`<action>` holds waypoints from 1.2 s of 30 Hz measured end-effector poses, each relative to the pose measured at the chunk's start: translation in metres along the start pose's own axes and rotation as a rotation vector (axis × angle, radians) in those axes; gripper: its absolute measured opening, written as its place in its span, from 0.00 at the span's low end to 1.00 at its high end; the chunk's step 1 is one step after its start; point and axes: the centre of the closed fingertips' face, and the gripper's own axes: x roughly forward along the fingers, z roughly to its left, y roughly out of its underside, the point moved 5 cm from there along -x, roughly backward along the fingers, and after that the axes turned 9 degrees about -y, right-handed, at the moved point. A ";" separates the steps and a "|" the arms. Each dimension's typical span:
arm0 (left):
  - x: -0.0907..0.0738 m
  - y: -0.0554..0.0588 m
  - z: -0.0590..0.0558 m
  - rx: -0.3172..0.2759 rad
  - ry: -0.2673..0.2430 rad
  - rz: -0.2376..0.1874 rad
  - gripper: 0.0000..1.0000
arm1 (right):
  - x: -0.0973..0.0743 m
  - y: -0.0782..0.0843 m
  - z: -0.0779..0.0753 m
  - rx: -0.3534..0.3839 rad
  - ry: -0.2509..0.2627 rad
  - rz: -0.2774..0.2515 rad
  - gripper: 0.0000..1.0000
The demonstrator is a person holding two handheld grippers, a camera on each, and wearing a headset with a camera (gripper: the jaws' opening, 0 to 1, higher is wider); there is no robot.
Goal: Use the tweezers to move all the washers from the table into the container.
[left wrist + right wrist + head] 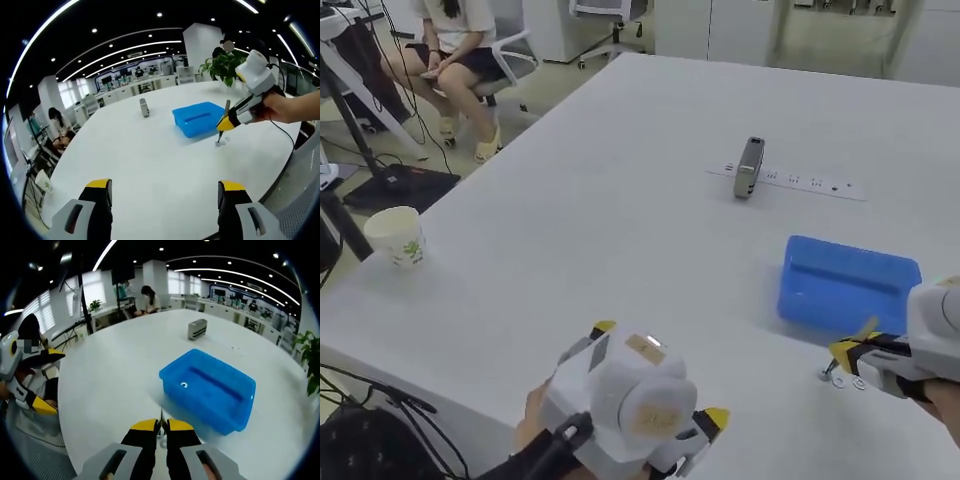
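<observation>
Two small metal washers (848,382) lie on the white table (620,230) just in front of the blue container (850,283). My right gripper (848,352) is shut on thin tweezers (161,415) that point down, their tip right beside the washers (222,143). In the right gripper view, one washer (184,385) lies inside the blue container (207,390), beyond the right gripper (161,426). My left gripper (660,372) hovers near the table's front edge, well left of the washers. Its jaws stand wide open around nothing in the left gripper view (165,195). That view also takes in the right gripper (227,122) and the container (197,118).
A white power strip (800,182) with a grey block (749,167) on it lies behind the container. A paper cup (398,235) stands near the table's left edge. A person sits on a chair (450,50) beyond the far left corner.
</observation>
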 end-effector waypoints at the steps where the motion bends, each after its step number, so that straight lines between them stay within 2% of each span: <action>1: 0.000 0.000 0.000 0.001 0.002 0.000 0.89 | -0.001 -0.002 0.000 -0.002 -0.001 -0.002 0.02; 4: -0.001 -0.003 -0.001 -0.008 0.008 -0.019 0.90 | -0.003 -0.008 0.001 -0.009 -0.006 -0.007 0.02; 12: 0.000 -0.002 0.003 -0.020 -0.010 -0.018 0.90 | -0.011 -0.025 -0.002 -0.038 -0.001 -0.023 0.02; 36: -0.001 -0.003 0.002 -0.017 -0.008 -0.019 0.90 | -0.023 -0.047 -0.009 -0.061 0.015 -0.054 0.02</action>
